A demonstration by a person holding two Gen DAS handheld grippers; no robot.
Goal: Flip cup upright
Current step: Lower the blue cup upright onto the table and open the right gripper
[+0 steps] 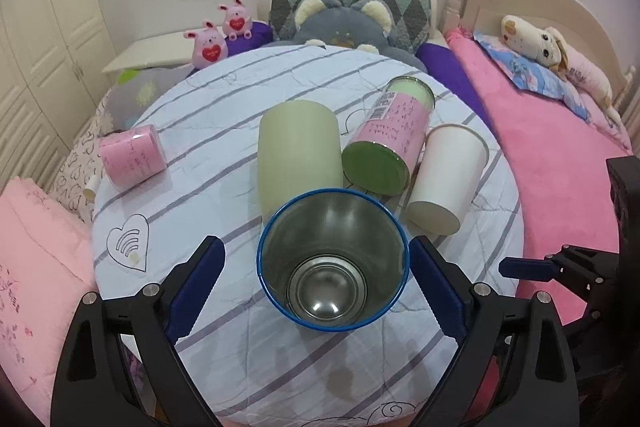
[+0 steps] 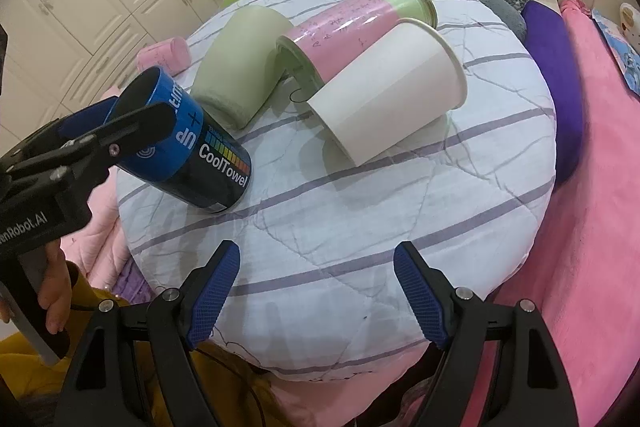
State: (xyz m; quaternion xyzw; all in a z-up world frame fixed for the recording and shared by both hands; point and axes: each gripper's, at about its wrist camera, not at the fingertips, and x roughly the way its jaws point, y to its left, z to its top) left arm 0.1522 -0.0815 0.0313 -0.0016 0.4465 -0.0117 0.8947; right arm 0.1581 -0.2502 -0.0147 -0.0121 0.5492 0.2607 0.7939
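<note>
A blue can-shaped cup (image 1: 332,259) with a shiny metal inside stands tilted on the round cushion, its mouth toward my left wrist camera. In the right wrist view the cup (image 2: 200,151) reads "CoolTowel" and leans with its base on the cloth. My left gripper (image 1: 316,279) is open, one finger on each side of the rim, not touching. It also shows in the right wrist view (image 2: 120,131). My right gripper (image 2: 316,295) is open and empty near the cushion's front edge; its tip (image 1: 524,267) shows at the right of the left wrist view.
A green cup (image 1: 298,151), a pink-and-green tin (image 1: 390,135) and a white paper cup (image 1: 446,179) lie on their sides on the striped round cushion (image 2: 360,227). A small pink roll (image 1: 132,155) lies at the left. Plush toys and a pink bed surround it.
</note>
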